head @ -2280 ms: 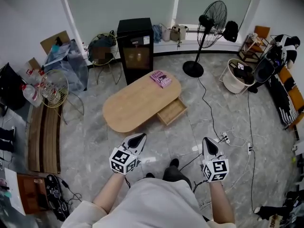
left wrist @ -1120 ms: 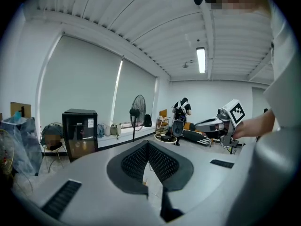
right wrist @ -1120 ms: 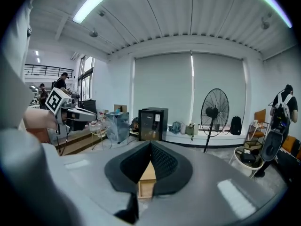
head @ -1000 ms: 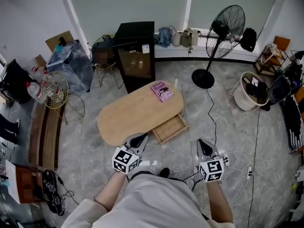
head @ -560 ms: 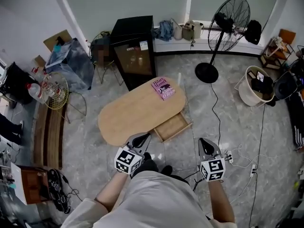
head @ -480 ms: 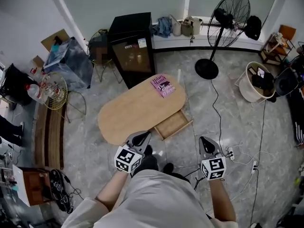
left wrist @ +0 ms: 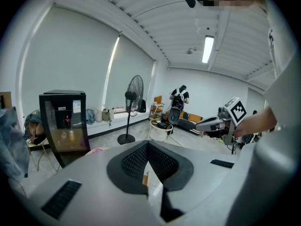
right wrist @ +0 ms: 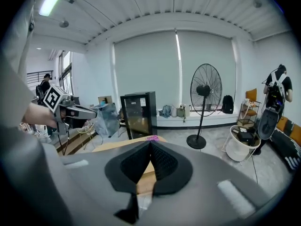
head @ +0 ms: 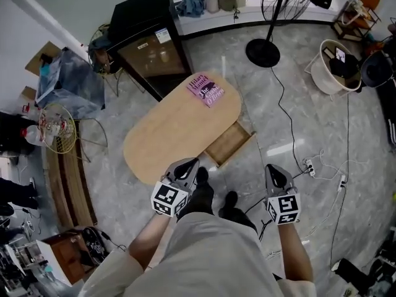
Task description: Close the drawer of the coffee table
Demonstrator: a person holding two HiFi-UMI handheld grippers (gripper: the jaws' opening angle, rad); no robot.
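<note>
Overhead, the head view shows the oval coffee table [head: 173, 135] with its drawer [head: 230, 143] pulled out on the right side and a pink book [head: 206, 90] lying on the far end. The left gripper [head: 187, 166] hovers at the table's near edge, and the right gripper [head: 275, 171] is over the floor, apart from the drawer. The left gripper view shows its jaws pressed together with nothing between them. The right gripper view shows the same, with the tabletop beyond.

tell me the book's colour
The book is pink with dark print, clearest in the head view.
</note>
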